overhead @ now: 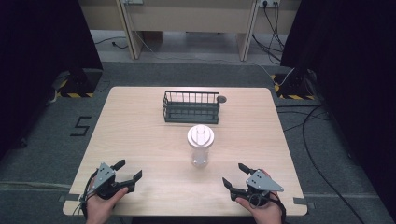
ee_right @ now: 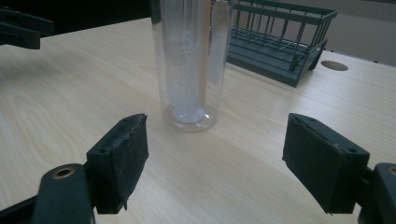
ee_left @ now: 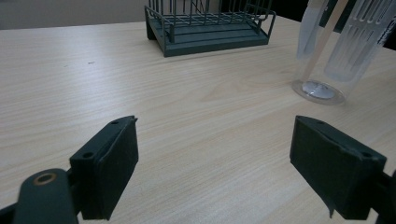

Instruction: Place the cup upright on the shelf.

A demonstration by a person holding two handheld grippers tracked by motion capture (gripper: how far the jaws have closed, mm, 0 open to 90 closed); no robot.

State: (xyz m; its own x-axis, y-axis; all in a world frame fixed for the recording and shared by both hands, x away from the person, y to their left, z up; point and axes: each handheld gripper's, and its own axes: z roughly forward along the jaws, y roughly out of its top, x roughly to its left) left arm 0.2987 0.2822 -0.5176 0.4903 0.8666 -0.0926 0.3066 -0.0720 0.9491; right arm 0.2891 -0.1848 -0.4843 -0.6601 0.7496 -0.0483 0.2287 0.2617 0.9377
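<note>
A clear plastic bottle with a white lid stands upright in the middle of the wooden table; it has a white perforated insert inside. Behind it sits a dark wire basket. My left gripper rests near the front left edge, open and empty, held by a hand. My right gripper rests near the front right, open and empty. The bottle stands ahead and right of my left gripper, with the basket farther back. Just beyond my right gripper the bottle rises, the basket behind it.
A small round hole lies in the table right of the basket. Cables trail over the grey carpet at the right. A wooden bench stands beyond the table. Dark curtains flank both sides.
</note>
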